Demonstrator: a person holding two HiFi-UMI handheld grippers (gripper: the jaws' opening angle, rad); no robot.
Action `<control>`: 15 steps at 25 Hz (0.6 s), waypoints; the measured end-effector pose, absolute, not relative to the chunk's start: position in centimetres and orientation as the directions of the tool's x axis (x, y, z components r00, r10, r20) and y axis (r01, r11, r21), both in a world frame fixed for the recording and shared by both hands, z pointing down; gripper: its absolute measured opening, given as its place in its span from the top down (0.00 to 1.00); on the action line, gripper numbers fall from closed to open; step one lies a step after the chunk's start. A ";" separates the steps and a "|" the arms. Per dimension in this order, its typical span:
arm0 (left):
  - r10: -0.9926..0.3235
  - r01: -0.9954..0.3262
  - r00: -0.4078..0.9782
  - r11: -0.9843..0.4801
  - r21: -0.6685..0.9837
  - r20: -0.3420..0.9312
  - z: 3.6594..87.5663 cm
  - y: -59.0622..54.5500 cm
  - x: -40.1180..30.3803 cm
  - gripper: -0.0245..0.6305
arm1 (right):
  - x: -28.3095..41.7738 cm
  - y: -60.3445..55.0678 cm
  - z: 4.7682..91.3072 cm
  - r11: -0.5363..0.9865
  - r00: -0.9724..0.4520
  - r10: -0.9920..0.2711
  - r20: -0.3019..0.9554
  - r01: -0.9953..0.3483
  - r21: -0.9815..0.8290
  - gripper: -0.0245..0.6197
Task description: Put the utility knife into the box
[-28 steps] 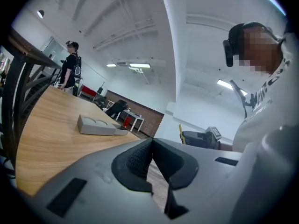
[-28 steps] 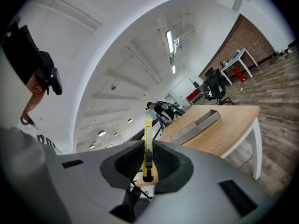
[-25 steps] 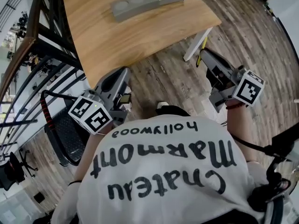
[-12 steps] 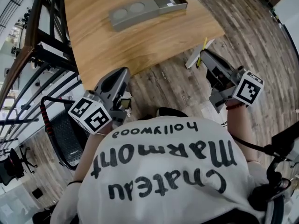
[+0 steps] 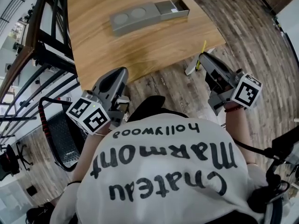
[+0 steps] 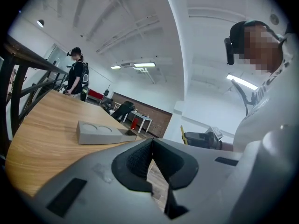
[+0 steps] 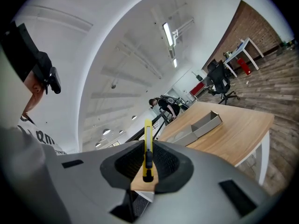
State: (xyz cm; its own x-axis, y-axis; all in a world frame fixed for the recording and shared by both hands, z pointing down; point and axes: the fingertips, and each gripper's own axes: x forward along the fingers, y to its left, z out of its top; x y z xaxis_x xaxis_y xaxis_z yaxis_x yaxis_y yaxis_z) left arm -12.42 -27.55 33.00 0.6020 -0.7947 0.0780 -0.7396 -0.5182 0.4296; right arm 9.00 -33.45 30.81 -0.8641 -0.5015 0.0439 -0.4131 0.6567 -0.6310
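The floor [image 5: 261,36] is grey-brown wood plank, matte and streaky; over it, toward 12 o'clock in the head view, stands the desk [image 5: 140,50], a pale, smooth wood-grain top with rounded corners on white legs; a dark metal railing [image 5: 42,55] runs along its 9 o'clock side.

The left tool [image 5: 117,78], grey moulded plastic with a marker cube at its rear, hangs off the desk's near edge at about 8 o'clock; in its own view the ribbed black pads [image 6: 138,160] are pressed together at the tips with nothing between them.

The right tool [image 5: 203,60], of the same make, is held off the desk's near corner at about 3 o'clock; its pads pinch the utility knife.

The box [image 5: 140,17] lies on the desk toward 12 o'clock, well apart from both tools; it is a long, flat, grey tray with two round recesses at one end and an open rectangular compartment at the other.

The utility knife [image 7: 147,153] is slim and yellow with a black slider; it stands upright between the right tool's pads, its tip poking out past them, over the floor.
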 end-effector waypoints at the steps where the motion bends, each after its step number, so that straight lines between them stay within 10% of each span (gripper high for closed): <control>1: -0.797 -0.743 0.599 -0.516 0.426 0.079 33.1 -27.8 -12.4 0.95 | 9.1 -33.6 31.0 0.656 -0.865 -0.499 0.045 -0.411 -0.633 0.87; 15: -0.778 -0.716 0.626 -0.548 0.433 0.052 32.7 -32.8 -11.0 0.95 | 11.0 -37.8 31.8 0.618 -0.835 -0.547 0.053 -0.446 -0.647 0.87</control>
State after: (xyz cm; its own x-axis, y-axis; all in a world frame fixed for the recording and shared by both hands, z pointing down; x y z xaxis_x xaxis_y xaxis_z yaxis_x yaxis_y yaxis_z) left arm -10.95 -32.79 32.70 0.6262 -0.7779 0.0519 -0.7162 -0.5477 0.4325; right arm 11.01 -37.80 31.80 -0.8352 -0.5474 0.0527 -0.4460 0.6181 -0.6473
